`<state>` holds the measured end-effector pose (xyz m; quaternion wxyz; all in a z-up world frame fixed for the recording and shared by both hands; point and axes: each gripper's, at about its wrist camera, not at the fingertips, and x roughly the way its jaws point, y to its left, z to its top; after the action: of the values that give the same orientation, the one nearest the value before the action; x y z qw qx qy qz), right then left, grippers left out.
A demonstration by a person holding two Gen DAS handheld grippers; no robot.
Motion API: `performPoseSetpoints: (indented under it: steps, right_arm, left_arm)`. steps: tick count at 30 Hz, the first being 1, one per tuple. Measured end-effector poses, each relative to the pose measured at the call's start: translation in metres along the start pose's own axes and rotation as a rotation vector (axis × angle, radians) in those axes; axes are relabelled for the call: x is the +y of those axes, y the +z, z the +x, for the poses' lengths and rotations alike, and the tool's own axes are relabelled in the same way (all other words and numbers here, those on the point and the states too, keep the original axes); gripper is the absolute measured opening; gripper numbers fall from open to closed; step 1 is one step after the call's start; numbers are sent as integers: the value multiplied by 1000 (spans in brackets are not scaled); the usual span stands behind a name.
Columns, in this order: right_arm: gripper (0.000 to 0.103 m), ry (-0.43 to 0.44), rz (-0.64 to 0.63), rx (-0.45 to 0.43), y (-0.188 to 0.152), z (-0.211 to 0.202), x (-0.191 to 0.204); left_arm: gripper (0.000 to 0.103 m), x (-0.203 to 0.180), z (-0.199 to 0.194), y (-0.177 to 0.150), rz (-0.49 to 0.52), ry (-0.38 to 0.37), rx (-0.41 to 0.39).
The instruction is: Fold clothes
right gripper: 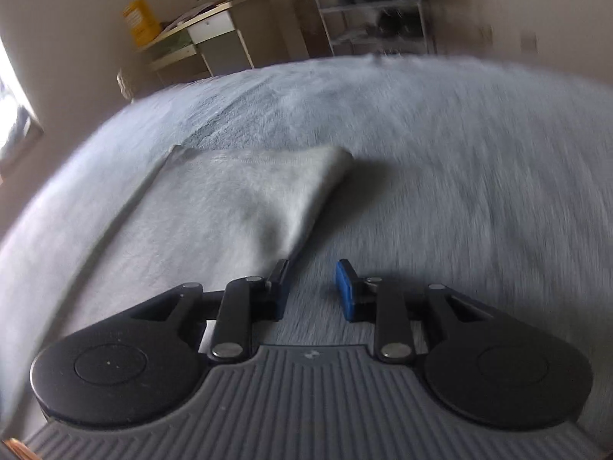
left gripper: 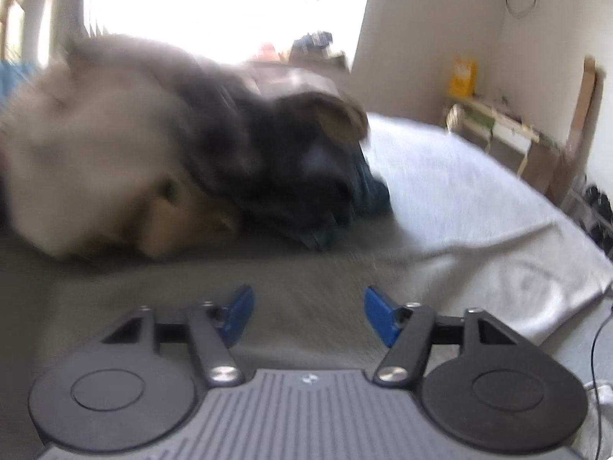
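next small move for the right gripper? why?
Probably ease the right hand-held gripper forward-left onto the near edge of the light cloth. Its jaws stand open and empty, and that edge lies just past its left finger, flat on the bed.

Bed [right gripper: 459, 153] with light grey fuzzy cover fills both views. Blurred heap of clothes [left gripper: 172, 145] at left wrist view's upper left; folded pale grey cloth [right gripper: 249, 199] centre-left in right wrist view.

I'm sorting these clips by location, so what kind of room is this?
Most likely a bedroom. A grey bed cover fills both views with a pile of clothes on it, and a small desk and a rack stand by the wall.
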<state>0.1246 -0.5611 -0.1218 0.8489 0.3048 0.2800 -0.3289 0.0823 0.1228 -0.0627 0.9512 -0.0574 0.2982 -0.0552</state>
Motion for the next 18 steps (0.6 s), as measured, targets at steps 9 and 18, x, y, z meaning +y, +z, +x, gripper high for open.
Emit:
performPoseSetpoints:
  steps: [9,18]
  right_arm:
    - [25,312,32,-76,12,-125,0]
    - [49,577,13,-331,74,-304,-34]
  left_arm:
    - [81,10,-125,0,59,26,-132]
    - [87,-10,-180,-56,156,-9,-87]
